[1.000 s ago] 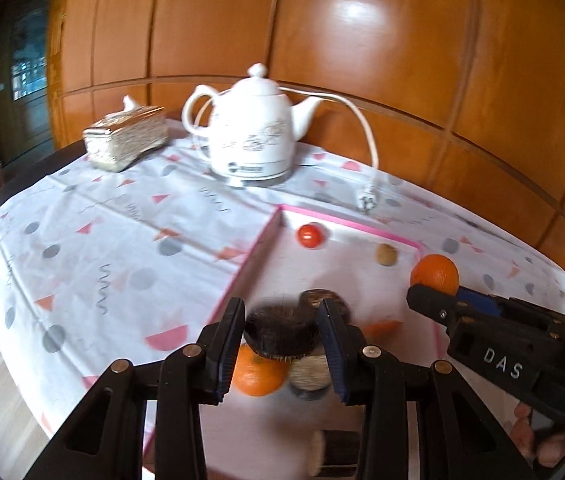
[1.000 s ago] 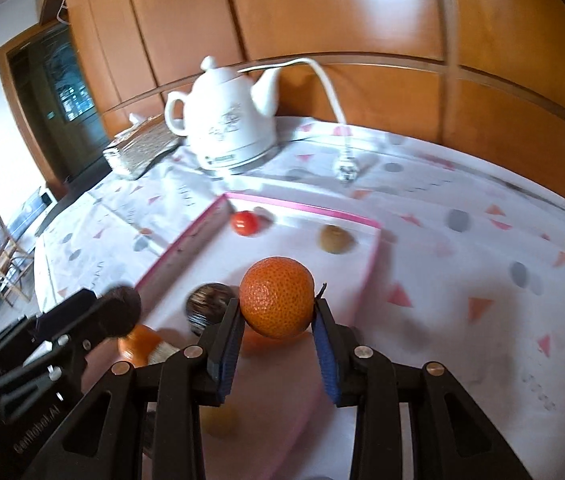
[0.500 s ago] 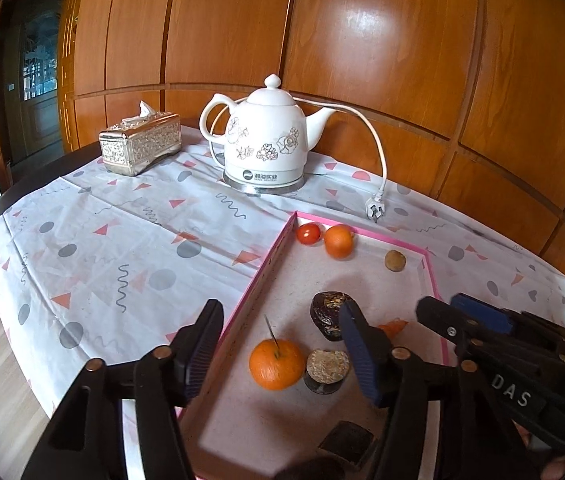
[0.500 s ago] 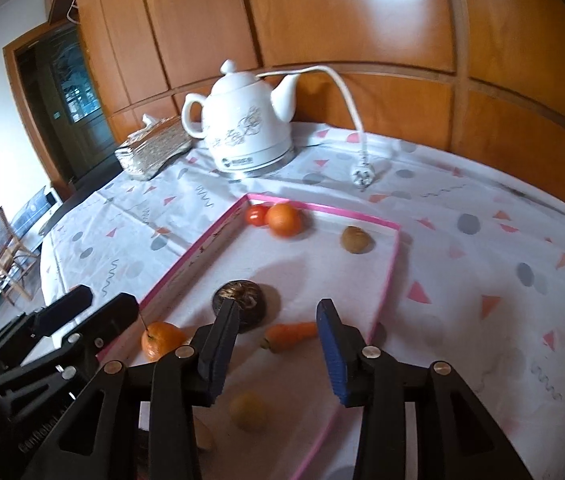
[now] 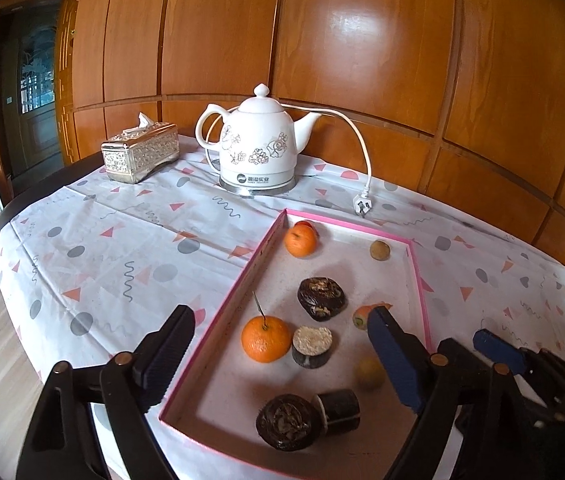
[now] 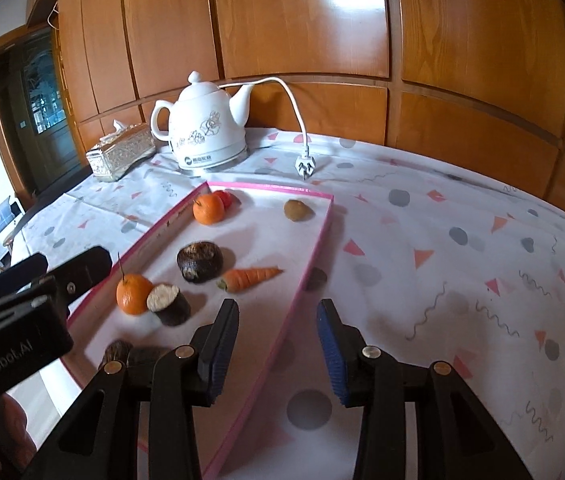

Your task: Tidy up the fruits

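Right wrist view: a carrot [image 6: 251, 278] lies on its side in the pink-rimmed tray [image 6: 309, 256], its long axis crosswise, tip toward the tray's right rim. Two oranges [image 6: 208, 209] [image 6: 133, 294], a tomato [image 6: 225, 198], a kiwi [image 6: 298, 210] and a dark taro [image 6: 199, 261] share the tray; a cut piece [image 6: 168, 304] touches the near orange. Both the left gripper [image 5: 282, 360] and right gripper [image 6: 278, 354] hover with jaws spread, holding nothing.

Ahead of my fingers, the table [image 5: 34, 200] wears a patterned cloth [image 5: 130, 248]. A pink-rimmed tray [image 5: 242, 280] lies between my fingertips; beyond it stand a white kettle [image 5: 256, 148], its plug [image 5: 362, 205] and a tissue box [image 5: 138, 156].
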Motion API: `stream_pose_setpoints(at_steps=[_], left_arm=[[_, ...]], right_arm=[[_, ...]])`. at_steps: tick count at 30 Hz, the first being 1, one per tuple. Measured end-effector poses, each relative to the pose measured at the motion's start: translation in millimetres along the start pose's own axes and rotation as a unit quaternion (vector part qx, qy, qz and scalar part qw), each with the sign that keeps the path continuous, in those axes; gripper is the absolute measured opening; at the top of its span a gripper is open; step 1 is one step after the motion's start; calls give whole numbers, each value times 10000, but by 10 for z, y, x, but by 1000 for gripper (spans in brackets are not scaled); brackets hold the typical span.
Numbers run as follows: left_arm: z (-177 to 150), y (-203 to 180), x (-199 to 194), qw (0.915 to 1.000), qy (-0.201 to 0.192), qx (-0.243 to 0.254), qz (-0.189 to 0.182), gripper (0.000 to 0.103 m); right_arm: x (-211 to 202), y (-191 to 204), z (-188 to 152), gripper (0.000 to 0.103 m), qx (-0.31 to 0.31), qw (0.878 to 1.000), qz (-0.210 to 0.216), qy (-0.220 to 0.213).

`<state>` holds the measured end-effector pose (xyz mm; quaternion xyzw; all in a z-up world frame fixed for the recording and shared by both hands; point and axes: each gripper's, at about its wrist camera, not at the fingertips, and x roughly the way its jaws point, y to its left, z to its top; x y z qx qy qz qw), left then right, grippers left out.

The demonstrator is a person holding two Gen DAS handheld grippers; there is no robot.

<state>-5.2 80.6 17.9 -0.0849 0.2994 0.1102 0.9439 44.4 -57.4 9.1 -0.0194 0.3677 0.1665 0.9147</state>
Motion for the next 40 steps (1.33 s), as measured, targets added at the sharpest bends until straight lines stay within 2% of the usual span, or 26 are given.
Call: stream_pose_setpoints(at_steps=[2,5,20,29,40], left_arm=[[-14,-17,-19,10000,2,14,29,100],[-24,-46,-61,10000,-42,57,10,103],[-44,-98,-180,9999,-92,95,-53,103],[-34,-115,-196,9998,-101,142,76,103],[-32,-88,-197,9999,-101,30,-47,103]], right_arm=[[-8,2,-32,41,-13,10000,-29,23],[-32,-10,-53,41,8,10000,-28,28],[-75,36,-72,41,-61,10000,5,16],[-70,43,-78,41,-110,9999,15,50],[-77,33,-84,41,-114,9999,18,33]])
